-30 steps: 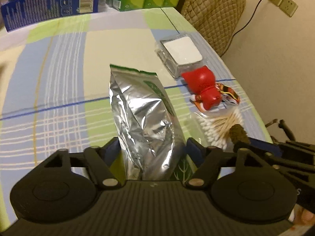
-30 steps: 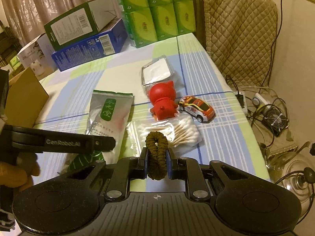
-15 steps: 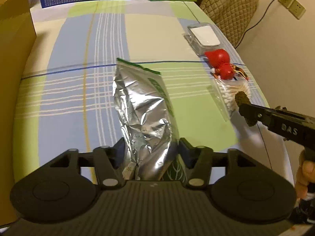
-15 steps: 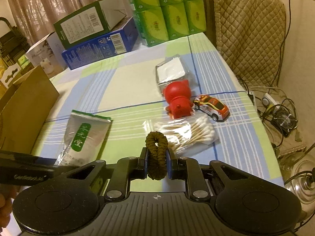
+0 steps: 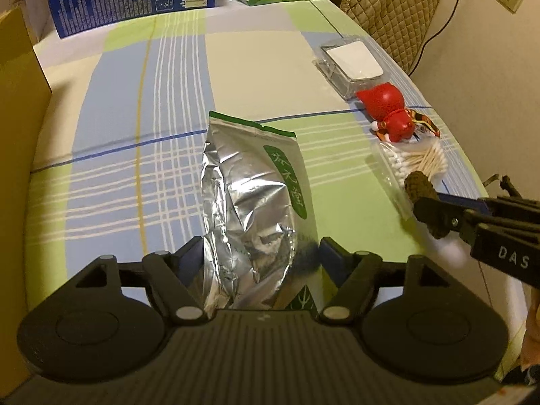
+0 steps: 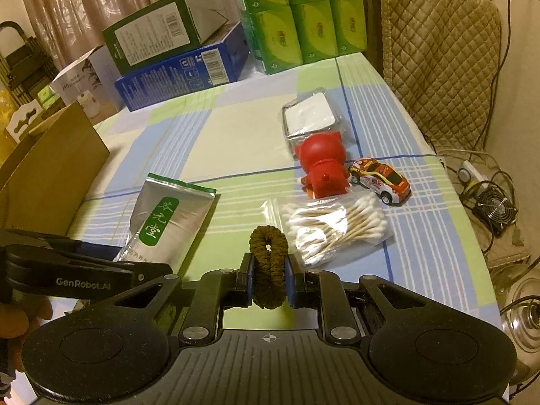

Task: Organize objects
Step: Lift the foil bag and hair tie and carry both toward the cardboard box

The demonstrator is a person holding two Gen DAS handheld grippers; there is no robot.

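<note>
Left wrist view: the left gripper (image 5: 261, 253) has the silver foil pouch (image 5: 253, 199) between its fingers. The jaws have just been opening, and small gaps show on both sides of the pouch, so they look spread and no longer pressing it. The pouch lies on the checked tablecloth (image 5: 141, 155), reaching straight ahead of the fingers. To the left stands a cardboard box (image 5: 20, 175). Ahead and to the right lie the cotton swabs (image 5: 418, 162), the red figure (image 5: 388, 111) and a clear case (image 5: 351, 60). The right gripper (image 5: 422, 199) comes in from the right edge, clamped on a brown hair tie (image 5: 418, 187). The pouch's near end is hidden behind the gripper body, so any contact there is hard to judge.

Right wrist view: the right gripper (image 6: 268, 271) pinches the hair tie (image 6: 268, 266) tightly, its loop standing up ahead of the fingertips. Beyond it lie the swab bag (image 6: 337, 226), the figure (image 6: 324, 165) and a toy car (image 6: 379, 180); the pouch (image 6: 168, 216) is to the left, beside the left gripper (image 6: 101, 263), whose fingertips are cut off here.

Risk, as I judge it: the slick, crumpled foil could snag on a pad as the left gripper leaves, dragging the pouch askew; the soft tie could slip free if tugged.
</note>
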